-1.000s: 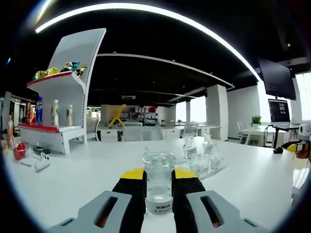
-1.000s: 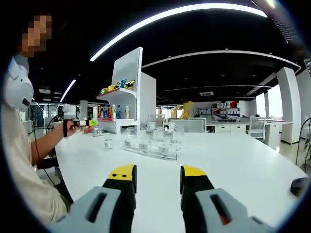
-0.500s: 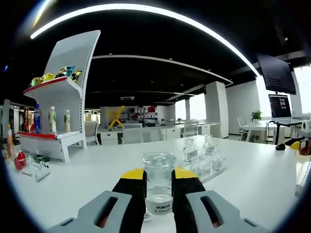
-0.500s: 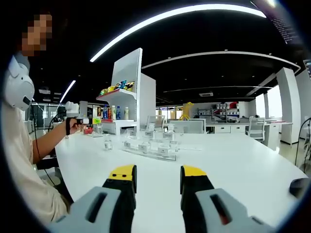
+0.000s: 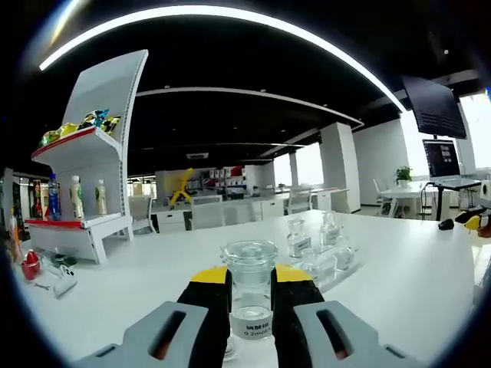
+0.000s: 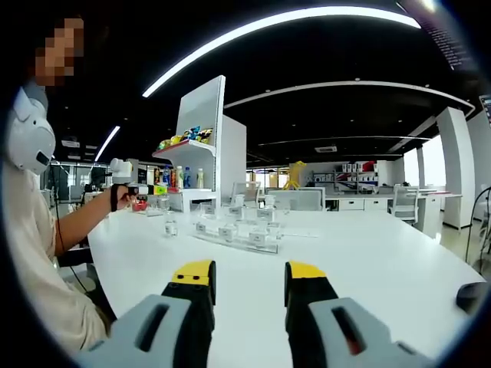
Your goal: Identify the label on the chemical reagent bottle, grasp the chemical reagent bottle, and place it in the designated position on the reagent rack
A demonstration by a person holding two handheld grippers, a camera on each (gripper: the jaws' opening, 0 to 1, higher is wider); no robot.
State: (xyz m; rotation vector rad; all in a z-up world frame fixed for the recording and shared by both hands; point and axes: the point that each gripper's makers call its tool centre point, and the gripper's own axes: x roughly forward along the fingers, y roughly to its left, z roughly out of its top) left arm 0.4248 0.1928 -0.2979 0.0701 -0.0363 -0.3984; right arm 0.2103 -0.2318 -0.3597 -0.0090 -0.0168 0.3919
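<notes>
The left gripper (image 5: 251,307) is clamping a clear glass reagent bottle (image 5: 250,291), low and centre in the left gripper view, its yellow-tipped jaws pressing the body on either side, just above the white label. The wide open mouth is standing up above the jaw tips, and the bottle is sitting upright between them. It is looking like a small, light, stiff thing, but glass: smooth, probably slippery, and unforgiving if dropped, so the mid-body grip at the straight wall seems the sensible place, not the flared rim. The label print is too small to read for certain.

Beyond the jaws, right of centre, the clear reagent rack (image 5: 322,257) is sitting on the white tabletop (image 5: 153,284) with other small bottles in it, well apart from the held one.

In the right gripper view, the right gripper (image 6: 249,287) is hovering at the bottom with its jaws spread and nothing between them. The rack is lying at mid-frame, and at the left edge the person's hand (image 6: 119,195) is holding the left gripper up above the tabletop.
</notes>
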